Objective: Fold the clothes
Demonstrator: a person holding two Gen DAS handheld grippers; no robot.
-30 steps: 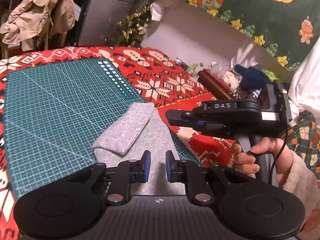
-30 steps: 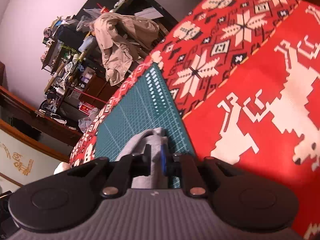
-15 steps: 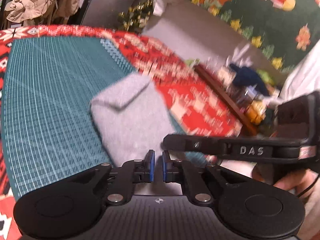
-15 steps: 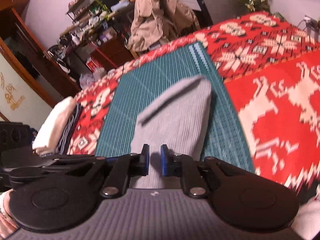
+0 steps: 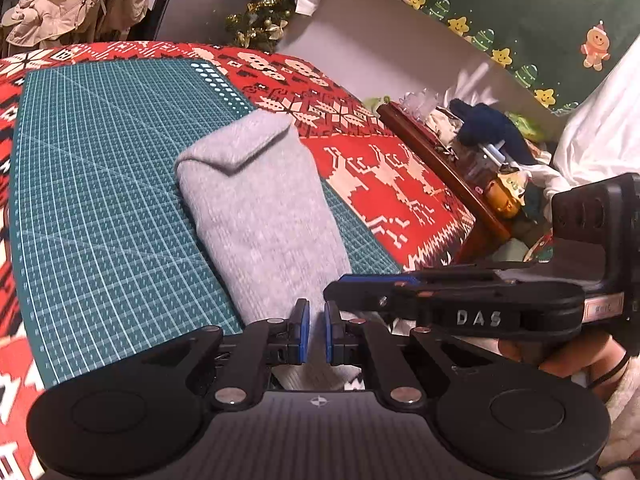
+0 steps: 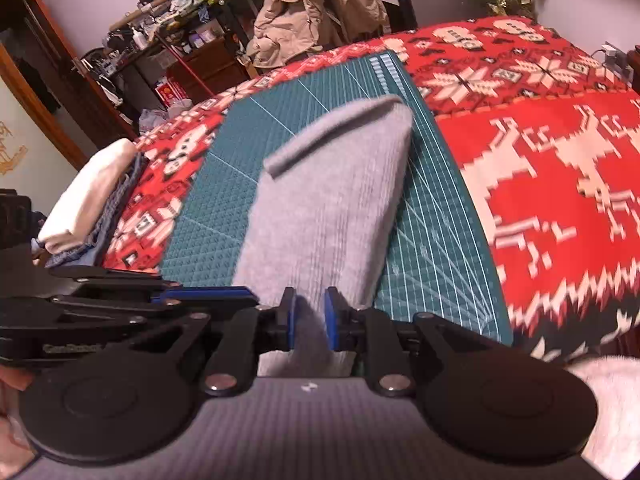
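Grey folded garment (image 5: 260, 216) lies on green cutting mat (image 5: 100, 200), near end pinched in left gripper (image 5: 316, 332); right gripper (image 5: 440, 300) at 3 o'clock. Right wrist view: right gripper (image 6: 310, 320) jaws opening, garment (image 6: 328, 208) between pads; clothes stack (image 6: 88, 196) at 9 o'clock.

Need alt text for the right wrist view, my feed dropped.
The right gripper pinches the near edge of a grey folded garment on a green cutting mat. The left gripper sits beside it at left, over a red patterned cloth.
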